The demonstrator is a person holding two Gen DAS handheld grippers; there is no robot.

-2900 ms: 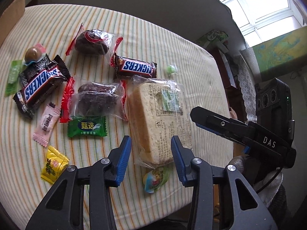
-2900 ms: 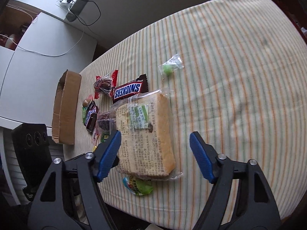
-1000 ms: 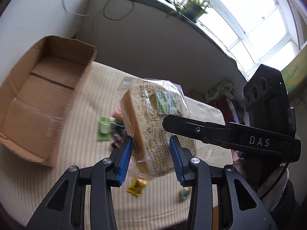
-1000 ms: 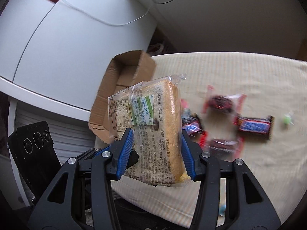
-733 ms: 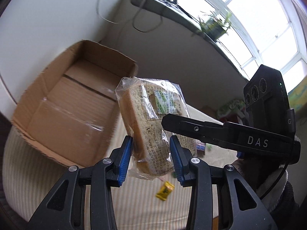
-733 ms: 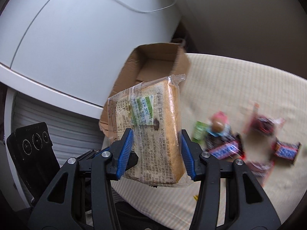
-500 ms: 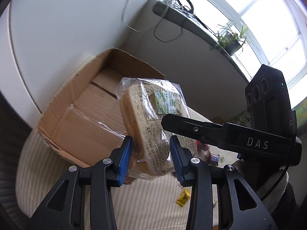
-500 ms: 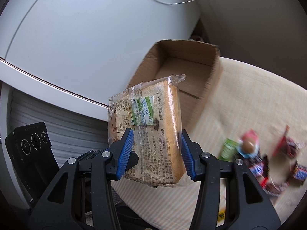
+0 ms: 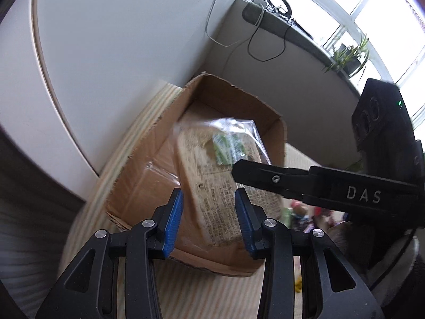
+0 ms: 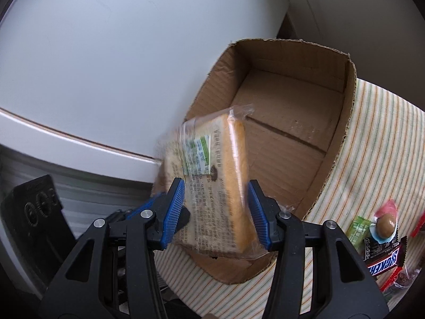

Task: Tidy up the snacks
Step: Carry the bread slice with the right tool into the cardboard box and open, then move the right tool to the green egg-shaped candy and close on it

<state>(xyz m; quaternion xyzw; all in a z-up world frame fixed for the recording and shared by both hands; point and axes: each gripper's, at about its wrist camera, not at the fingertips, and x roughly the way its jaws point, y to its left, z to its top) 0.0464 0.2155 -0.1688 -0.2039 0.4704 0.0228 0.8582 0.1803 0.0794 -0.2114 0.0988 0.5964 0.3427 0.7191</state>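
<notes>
A clear-wrapped slice of bread with a green label hangs over the open cardboard box, blurred and tilted. My left gripper has its blue pads spread, with gaps to the bread on both sides. My right gripper is also parted around the bread, the pads just off it. The right gripper's finger crosses the left wrist view. The box holds nothing else.
The box sits on a striped tablecloth next to a white cabinet. Loose snacks lie right of the box: a Snickers bar, a green candy, a round chocolate.
Both grippers carried the bread over the box, then opened their jaws. The bread now slips down from between the pads, blurred.
</notes>
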